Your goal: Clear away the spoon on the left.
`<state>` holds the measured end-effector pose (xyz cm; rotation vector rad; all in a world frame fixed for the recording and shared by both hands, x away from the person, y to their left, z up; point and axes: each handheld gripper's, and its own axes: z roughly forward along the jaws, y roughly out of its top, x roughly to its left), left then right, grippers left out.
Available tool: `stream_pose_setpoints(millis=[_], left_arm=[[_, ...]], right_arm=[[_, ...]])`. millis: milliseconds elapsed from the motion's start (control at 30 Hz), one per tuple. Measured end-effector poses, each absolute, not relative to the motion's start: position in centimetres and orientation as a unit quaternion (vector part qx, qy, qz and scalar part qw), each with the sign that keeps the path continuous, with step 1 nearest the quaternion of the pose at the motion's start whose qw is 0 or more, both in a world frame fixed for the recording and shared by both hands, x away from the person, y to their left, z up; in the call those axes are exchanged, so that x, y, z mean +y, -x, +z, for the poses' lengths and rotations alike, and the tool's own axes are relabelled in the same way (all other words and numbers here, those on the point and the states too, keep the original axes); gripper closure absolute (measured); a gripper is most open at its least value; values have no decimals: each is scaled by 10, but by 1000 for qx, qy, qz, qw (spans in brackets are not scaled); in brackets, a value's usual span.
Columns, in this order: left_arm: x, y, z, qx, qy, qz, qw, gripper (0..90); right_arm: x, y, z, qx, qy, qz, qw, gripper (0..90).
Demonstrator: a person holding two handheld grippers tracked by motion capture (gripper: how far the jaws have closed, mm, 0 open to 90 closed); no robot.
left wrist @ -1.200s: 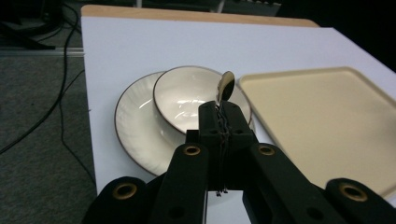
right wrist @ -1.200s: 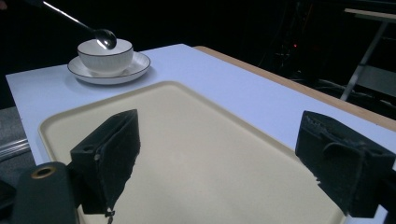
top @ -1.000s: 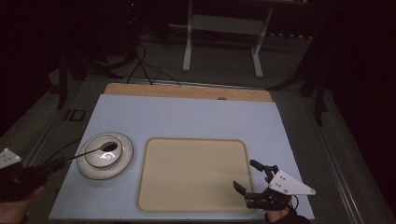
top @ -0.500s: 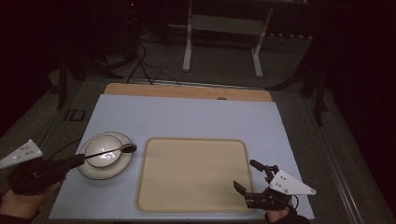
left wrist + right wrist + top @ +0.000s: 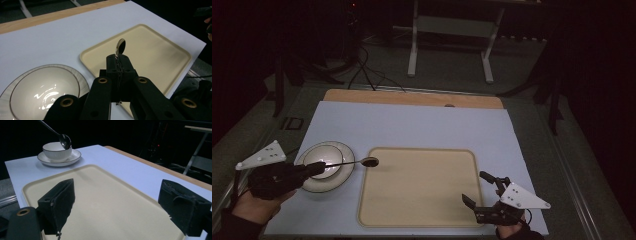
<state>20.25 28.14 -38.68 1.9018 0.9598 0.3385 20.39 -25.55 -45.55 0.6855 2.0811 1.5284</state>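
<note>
My left gripper (image 5: 314, 169) (image 5: 119, 65) is shut on the handle of a metal spoon (image 5: 357, 162) (image 5: 120, 47) (image 5: 62, 139). The spoon is held above the table, its head over the left edge of the beige tray (image 5: 419, 187) (image 5: 152, 55) (image 5: 105, 205). A white bowl (image 5: 324, 161) (image 5: 40, 92) (image 5: 56, 150) sits on a white saucer (image 5: 346, 172) (image 5: 58, 160) at the table's left, just under the spoon's handle. My right gripper (image 5: 484, 192) (image 5: 120, 207) stands open low over the tray's near right corner, with nothing between its black pads.
The pale blue table top (image 5: 412, 127) ends in a wooden strip (image 5: 412, 97) at the far side. Beyond it are a dark floor, cables and a metal stand (image 5: 449, 45). A hand (image 5: 259, 207) holds the left gripper at the table's near left corner.
The left gripper has carried the spoon to the right and a little up, from over the bowl to the tray's left edge. The right gripper has stayed where it was.
</note>
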Motion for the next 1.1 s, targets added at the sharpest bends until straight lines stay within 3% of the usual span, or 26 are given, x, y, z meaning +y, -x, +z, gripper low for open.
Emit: stream_pose_setpoints(millis=[1100], left_arm=[[223, -232, -371, 293, -869, 66, 393, 895]], right_arm=[[-256, -203, -455, 759, -249, 554, 234, 141]])
